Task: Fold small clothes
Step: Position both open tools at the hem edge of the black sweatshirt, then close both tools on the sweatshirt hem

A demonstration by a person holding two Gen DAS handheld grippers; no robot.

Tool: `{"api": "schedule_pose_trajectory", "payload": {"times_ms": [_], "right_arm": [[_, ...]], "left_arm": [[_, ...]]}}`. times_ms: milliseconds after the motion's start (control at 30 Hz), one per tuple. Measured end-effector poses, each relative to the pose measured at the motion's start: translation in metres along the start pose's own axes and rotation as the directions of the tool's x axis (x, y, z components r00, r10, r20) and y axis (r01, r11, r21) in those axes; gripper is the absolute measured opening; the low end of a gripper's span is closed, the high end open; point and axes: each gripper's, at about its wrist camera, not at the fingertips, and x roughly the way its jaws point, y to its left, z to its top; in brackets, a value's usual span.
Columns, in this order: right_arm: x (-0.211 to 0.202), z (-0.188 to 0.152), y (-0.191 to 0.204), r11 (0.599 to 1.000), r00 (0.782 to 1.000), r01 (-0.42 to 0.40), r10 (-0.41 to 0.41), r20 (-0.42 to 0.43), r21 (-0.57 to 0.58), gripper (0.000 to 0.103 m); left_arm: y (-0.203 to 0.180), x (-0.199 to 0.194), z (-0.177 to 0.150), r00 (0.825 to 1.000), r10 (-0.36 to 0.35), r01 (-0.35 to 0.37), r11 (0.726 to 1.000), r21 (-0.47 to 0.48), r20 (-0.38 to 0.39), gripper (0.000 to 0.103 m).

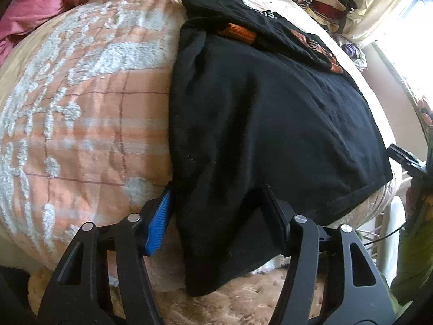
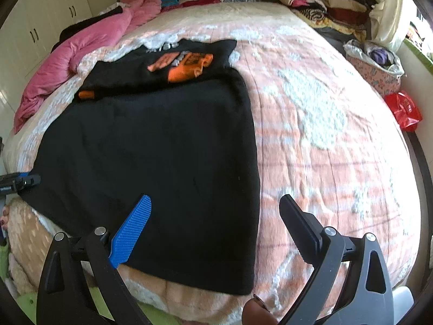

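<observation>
**Black shirt lay flat on the bed, both grippers at its near hem**

At the far left of the bed, a pink quilt (image 2: 89, 43) lay bunched along the edge, in front of white cupboards (image 2: 40, 27). A peach checked blanket (image 1: 81, 103) with white fleecy patches covered the bed.

The black shirt (image 2: 151, 157) lay spread on that blanket, its orange print (image 2: 186, 65) at the far end and its near hem hanging just over the bed's front edge. An orange cuff (image 1: 240, 33) showed at the shirt's far part in the left wrist view.

The left gripper (image 1: 216, 192) stood at the shirt's near left corner. Its fingers were about half apart, with a fold of the black cloth running between them; the blue pad (image 1: 159, 224) sat just beside the cloth's edge, and I could not tell whether the pads pressed on it.

The right gripper (image 2: 216, 203) hung above the shirt's near right corner, fingers wide and holding nothing, the shirt's right edge below the gap.

Farther right, folded clothes (image 2: 324, 5) were piled at the bed's far corner, with a patterned bag (image 2: 376, 73) and a red bag (image 2: 406, 111) beside the bed.
</observation>
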Motion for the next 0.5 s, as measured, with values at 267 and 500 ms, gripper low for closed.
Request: {"api": "schedule_pose_trajectory", "payload": {"times_ms": [267,500], "right_arm": [[0.007,-0.017,-0.004,0.999,0.994,-0.033,0.029,-0.109,-0.03,0.086],[0.003,-0.025,-0.007,0.997,0.99,-0.074,0.071,-0.123,-0.021,0.019]], "left_arm": [[-0.004,0.003,0.0,1.0,0.007,-0.007,1.0,0.009,-0.015,0.053],[-0.006,0.004,-0.001,0.999,0.027,-0.027,0.999,0.021,-0.02,0.055]]}}
